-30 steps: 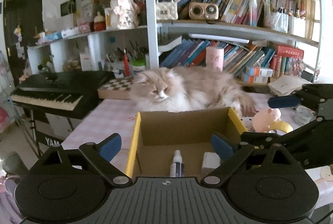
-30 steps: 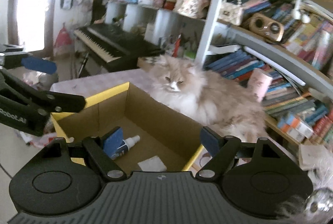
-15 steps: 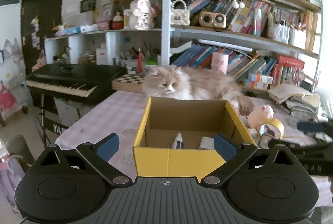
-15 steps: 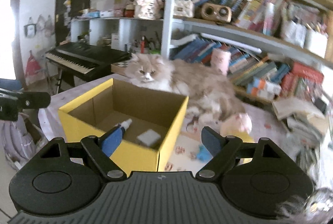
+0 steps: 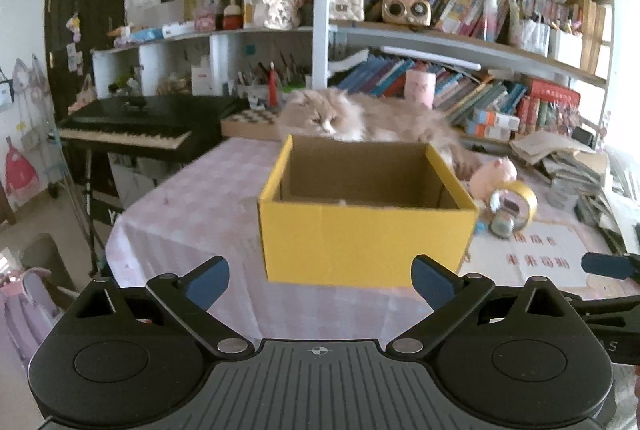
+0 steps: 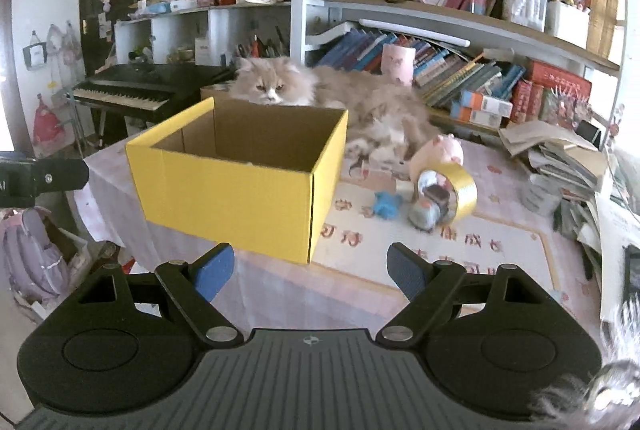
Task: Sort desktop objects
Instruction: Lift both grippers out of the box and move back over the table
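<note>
We work over a table (image 5: pixel 192 206) under a pink checked cloth, with crowded bookshelves (image 6: pixel 460 14) behind it and a black keyboard (image 5: pixel 132 126) off its left side. A fluffy cat (image 6: pixel 320 94) lies on the table just behind our yellow cardboard box (image 5: pixel 368 242), which stands open-topped near the table's front left corner. Right of the box lie a pink pig toy (image 6: pixel 440 154), a gold tape roll (image 6: pixel 456 194) and a small blue piece (image 6: pixel 386 204). Bare cloth stretches in front of the box. Our left gripper (image 5: pixel 320 284) and right gripper (image 6: pixel 310 272) both gape, holding nothing.
</note>
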Tool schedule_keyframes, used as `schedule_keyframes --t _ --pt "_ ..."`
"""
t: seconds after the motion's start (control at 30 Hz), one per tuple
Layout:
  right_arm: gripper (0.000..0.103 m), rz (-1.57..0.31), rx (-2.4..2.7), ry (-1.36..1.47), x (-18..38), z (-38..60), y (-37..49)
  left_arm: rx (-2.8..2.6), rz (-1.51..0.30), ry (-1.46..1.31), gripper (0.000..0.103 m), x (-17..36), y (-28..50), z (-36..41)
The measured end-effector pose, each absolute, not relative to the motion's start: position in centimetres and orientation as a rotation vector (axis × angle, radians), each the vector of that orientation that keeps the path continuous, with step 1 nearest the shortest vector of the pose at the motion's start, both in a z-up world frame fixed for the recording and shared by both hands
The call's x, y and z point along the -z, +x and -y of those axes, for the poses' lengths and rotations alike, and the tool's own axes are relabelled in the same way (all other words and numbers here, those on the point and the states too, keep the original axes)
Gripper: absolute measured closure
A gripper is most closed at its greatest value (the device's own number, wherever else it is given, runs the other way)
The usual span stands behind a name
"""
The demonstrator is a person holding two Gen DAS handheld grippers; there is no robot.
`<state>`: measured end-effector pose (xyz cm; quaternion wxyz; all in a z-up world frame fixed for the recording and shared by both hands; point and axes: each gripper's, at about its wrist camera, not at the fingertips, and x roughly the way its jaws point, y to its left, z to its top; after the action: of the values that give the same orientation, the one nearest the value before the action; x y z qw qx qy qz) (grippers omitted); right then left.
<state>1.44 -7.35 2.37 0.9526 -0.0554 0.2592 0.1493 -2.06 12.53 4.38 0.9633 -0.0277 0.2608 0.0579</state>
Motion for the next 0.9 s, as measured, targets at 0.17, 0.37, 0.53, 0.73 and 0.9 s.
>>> schedule_keyframes --t 0.17,0.37,0.53,0.73,0.9 --pt "0.021 -0.539 -0.267 -0.107 -1.6 7.8 0.5 -0.090 -0.564 -0.051 0.004 -3.1 -2.5 -11.6" --pt "0.021 -0.570 -0.214 -0.105 -0.5 8.8 -0.3 -0.052 -0.585 -0.050 0.004 -2.1 -2.3 -10.1" --pt "0.019 -0.592 -0.175 -0.098 0.2 9.8 -0.4 0.009 -0.608 -0.032 0.004 -1.4 -2.0 -8.4" --pt "0.019 -0.621 -0.149 -0.087 0.8 11.3 -0.1 0.047 -0.627 -0.009 0.004 -1.1 -1.0 -6.7" --pt "0.019 -0.642 -0.133 -0.086 1.1 13.0 0.4 0.063 -0.650 -0.008 0.004 -0.7 0.1 -5.1"
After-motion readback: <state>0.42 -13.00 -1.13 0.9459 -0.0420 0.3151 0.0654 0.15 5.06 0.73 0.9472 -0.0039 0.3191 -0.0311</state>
